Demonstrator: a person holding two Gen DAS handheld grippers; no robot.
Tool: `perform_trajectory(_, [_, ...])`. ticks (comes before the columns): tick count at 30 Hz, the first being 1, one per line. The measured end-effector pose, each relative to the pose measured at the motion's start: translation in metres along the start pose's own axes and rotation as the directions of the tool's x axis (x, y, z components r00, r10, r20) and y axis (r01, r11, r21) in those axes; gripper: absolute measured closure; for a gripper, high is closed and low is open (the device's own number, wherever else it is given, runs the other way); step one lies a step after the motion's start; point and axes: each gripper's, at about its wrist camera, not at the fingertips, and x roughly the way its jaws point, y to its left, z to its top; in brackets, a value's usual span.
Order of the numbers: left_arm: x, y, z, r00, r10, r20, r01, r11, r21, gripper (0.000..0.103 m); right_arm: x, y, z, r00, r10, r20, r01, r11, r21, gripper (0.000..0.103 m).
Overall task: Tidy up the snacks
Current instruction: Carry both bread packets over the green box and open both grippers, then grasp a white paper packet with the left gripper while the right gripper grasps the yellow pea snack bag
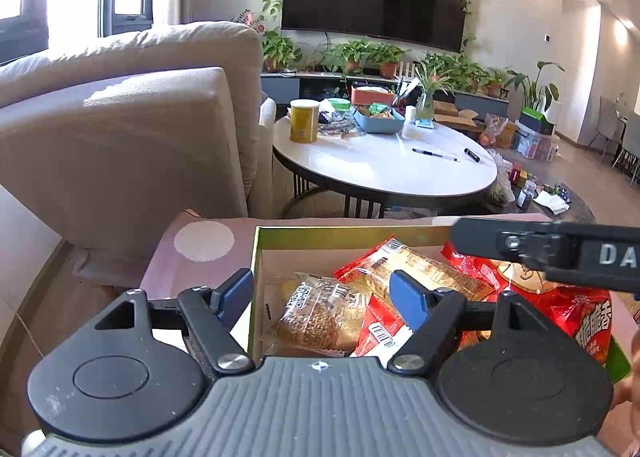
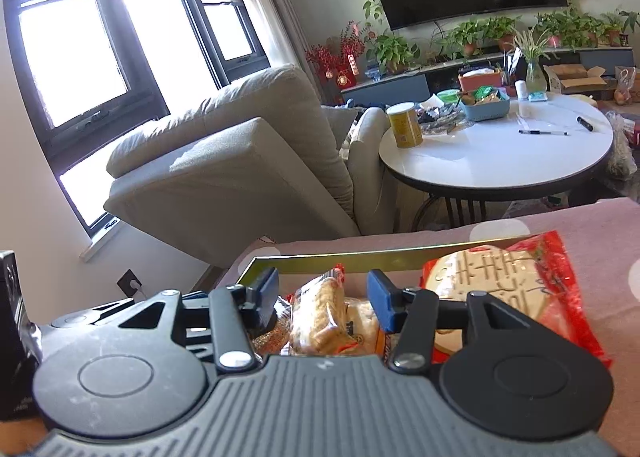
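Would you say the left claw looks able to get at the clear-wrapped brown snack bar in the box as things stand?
Probably yes: the left claw is open above the box, and the brown snack bar lies uncovered on top, between its fingers.

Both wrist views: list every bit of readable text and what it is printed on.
"DA": white letters on the right gripper's black body, cut off at the left wrist view's edge.
Yellow Chinese characters on the big red snack bag: partly hidden, not fully readable.
Barcodes and QR code on the snack packets in the box: too small.
Yellow can label: blurred.
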Motion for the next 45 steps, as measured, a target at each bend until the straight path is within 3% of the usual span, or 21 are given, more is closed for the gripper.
perform_trajectory(13, [-0.041, -0.004, -0.02, 0.999, -0.023, 0.039, 0.022, 0.999, 0.024, 0.027, -0.047, -0.007, -0.019, 1.0, 0.002, 0.031, -0.001, 0.999, -0.033, 0.036])
perform_trajectory(21, [-0.071, -0.025, -0.038, 0.994, -0.109, 0.023, 0.107, 0.991, 0.077, 0.023, -0.077, -0.02, -0.032, 0.999, -0.038, 0.036, 0.039, 0.999, -0.03, 0.036])
perform_trajectory(26, [-0.085, -0.043, -0.059, 0.984, -0.174, -0.028, 0.177, 0.975, 0.137, 0.023, -0.092, -0.025, -0.042, 0.998, -0.059, 0.028, 0.059, 0.998, -0.017, 0.035])
perform_trajectory(34, [-0.112, -0.058, -0.095, 0.971, -0.22, -0.089, 0.234, 0.954, 0.187, 0.019, -0.116, -0.023, -0.067, 0.998, -0.055, -0.021, 0.055, 0.998, -0.027, 0.035])
perform_trajectory(41, [-0.142, -0.076, -0.129, 0.942, -0.294, -0.161, 0.331, 0.892, 0.308, 0.018, -0.142, -0.029, -0.104, 0.992, -0.083, -0.091, 0.078, 0.995, -0.059, 0.031])
perform_trajectory(45, [-0.155, -0.086, -0.143, 0.936, -0.302, -0.179, 0.347, 0.877, 0.332, 0.016, -0.152, -0.032, -0.121, 0.986, -0.104, -0.132, 0.099, 0.994, -0.042, 0.03])
